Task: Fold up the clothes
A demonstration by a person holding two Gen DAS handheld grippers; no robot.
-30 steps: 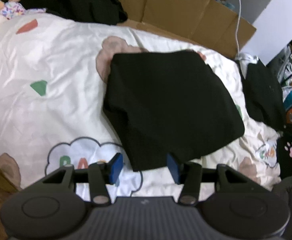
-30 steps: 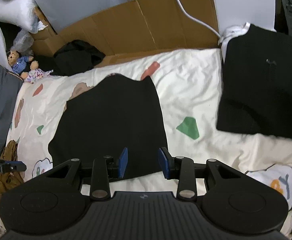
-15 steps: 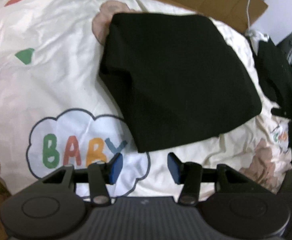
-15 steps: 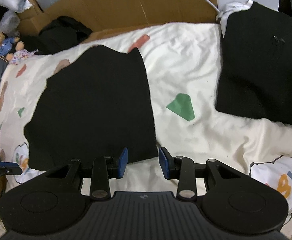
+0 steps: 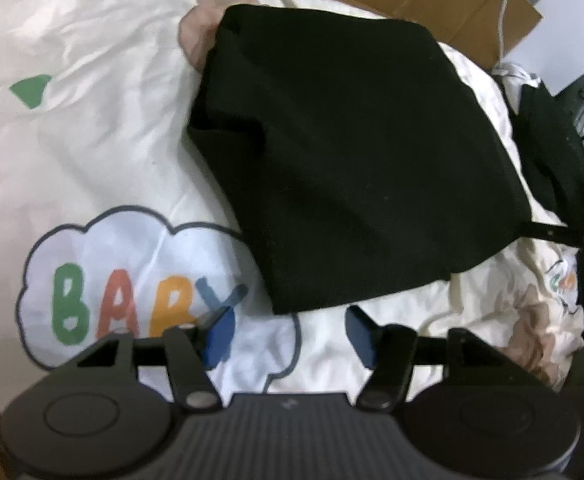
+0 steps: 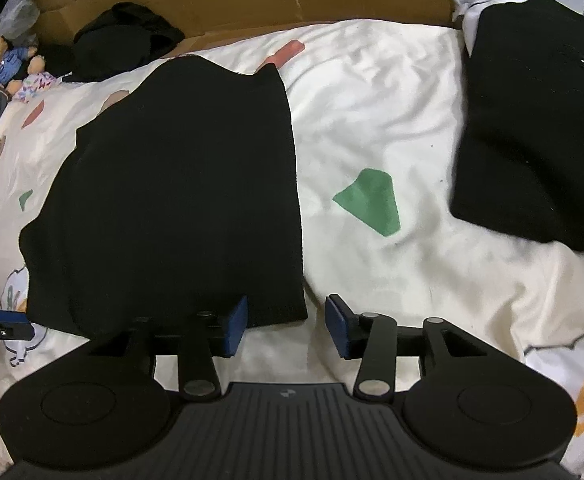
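Both claws have just been opening: the left claw (image 5: pixel 290 330) and right claw (image 6: pixel 286 326) stand spread and empty. Each hovers at the near hem of the folded black garment (image 5: pixel 355 152) on the bed (image 5: pixel 92 152).

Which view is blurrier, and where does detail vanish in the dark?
Left wrist view: softer, the BABY print smeared, edges bowed by the fisheye. Right wrist view: sharper, yet the black garment is one flat dark mass, its folds lost.

Both wrist fisheyes angled steeply down, close over the bedsheet (image 5: pixel 104 152), left one at the near-left corner of the folded black garment (image 5: pixel 351 152), right at its near-right corner, both sharing it.
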